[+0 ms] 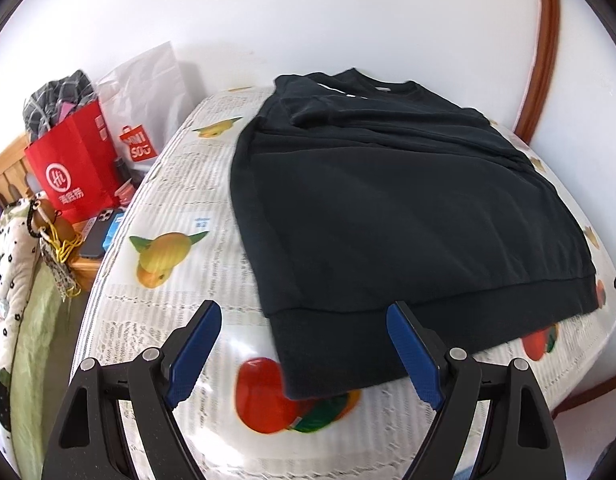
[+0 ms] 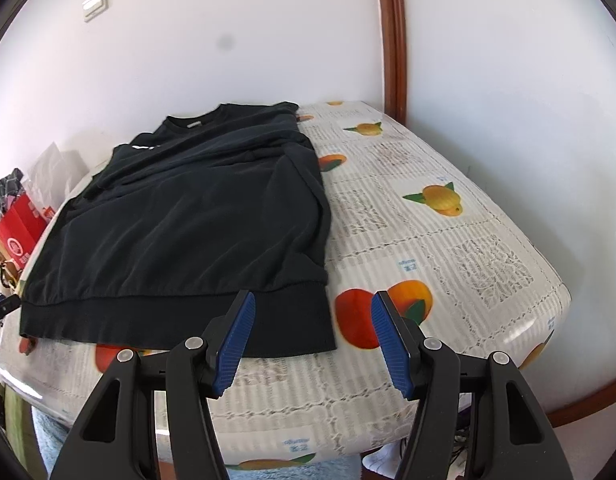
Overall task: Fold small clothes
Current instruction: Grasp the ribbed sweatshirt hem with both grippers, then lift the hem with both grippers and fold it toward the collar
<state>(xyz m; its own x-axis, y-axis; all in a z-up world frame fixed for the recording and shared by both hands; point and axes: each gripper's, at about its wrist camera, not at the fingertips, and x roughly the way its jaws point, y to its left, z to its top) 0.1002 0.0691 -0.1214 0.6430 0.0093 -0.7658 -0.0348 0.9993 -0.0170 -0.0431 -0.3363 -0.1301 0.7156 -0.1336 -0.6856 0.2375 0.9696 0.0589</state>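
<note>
A black sweatshirt (image 1: 388, 200) lies flat on the table with its sleeves folded in, collar at the far end and ribbed hem toward me; it also shows in the right wrist view (image 2: 188, 232). My left gripper (image 1: 304, 316) is open and empty, hovering just above the hem's near left corner. My right gripper (image 2: 312, 306) is open and empty, just above the hem's near right corner. The tip of the left gripper shows at the left edge of the right wrist view (image 2: 0, 308).
The table (image 2: 448, 248) has a white fruit-print plastic cover. A red paper bag (image 1: 72, 168), a white bag (image 1: 148, 88), phones and small items sit on a wooden stand to the left. White walls and a brown door frame (image 2: 394, 40) stand behind.
</note>
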